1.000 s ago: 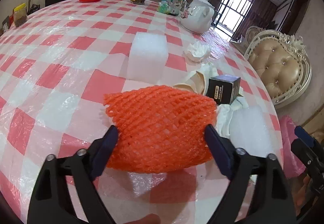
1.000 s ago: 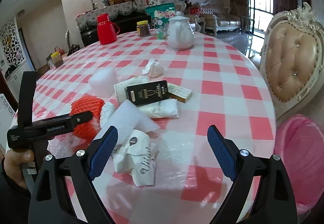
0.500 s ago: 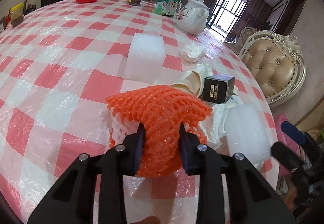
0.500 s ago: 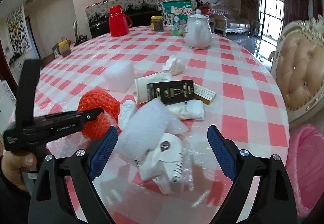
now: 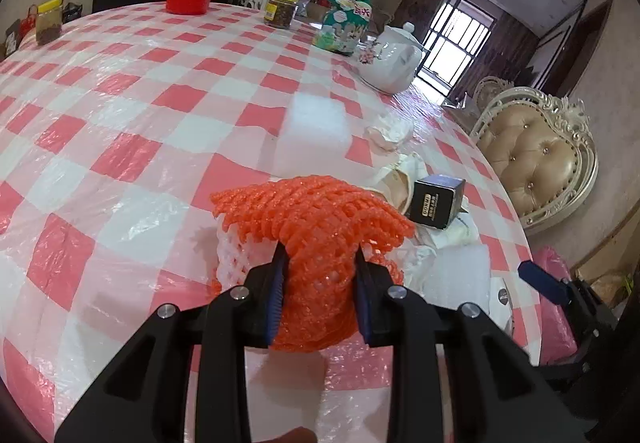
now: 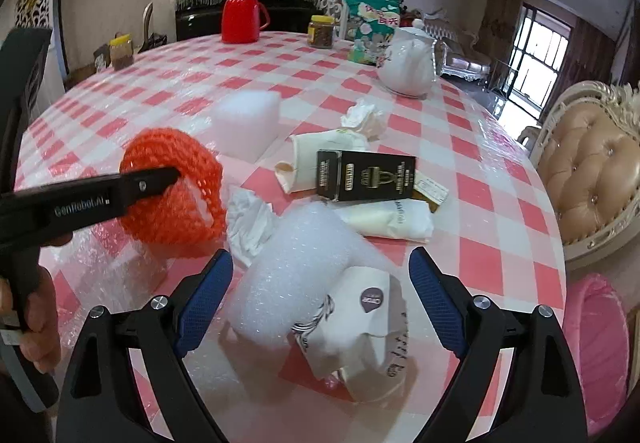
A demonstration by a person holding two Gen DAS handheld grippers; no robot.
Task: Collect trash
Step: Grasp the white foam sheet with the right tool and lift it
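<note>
Looking across my table (image 6: pixel 500 179) from left to right, I count one orange foam net (image 6: pixel 176 187), two white foam pieces, one black box (image 6: pixel 366 175), one crumpled tissue (image 6: pixel 362 117) and a few white paper wrappers.

One foam block (image 6: pixel 246 123) sits at about 11 o'clock in the right view. The other foam sheet (image 6: pixel 296 267) lies in the middle, close to me. Far back I see one red jug (image 6: pixel 240 13), two jars, one green snack bag (image 6: pixel 370 29) and one white teapot (image 6: pixel 408 67).

My left gripper (image 5: pixel 318 279) is pressed nearly together and pinches the orange foam net, squashing it in the middle. The net bulges above the blue pads (image 5: pixel 277 291). In the right view the net is at 9 o'clock, with the left finger poking into it.

My right gripper (image 6: pixel 320 303) is spread wide and holds nothing. The foam sheet and a printed paper wrapper (image 6: pixel 360 331) lie between its fingers, but I cannot tell if the pads touch them.

A pink bin (image 6: pixel 600 347) sits past the table edge at 4 o'clock, below a padded chair (image 6: pixel 592 163). Toward 10 o'clock the checked cloth is bare, so there is room there. The trash pile is crowded around the middle.
</note>
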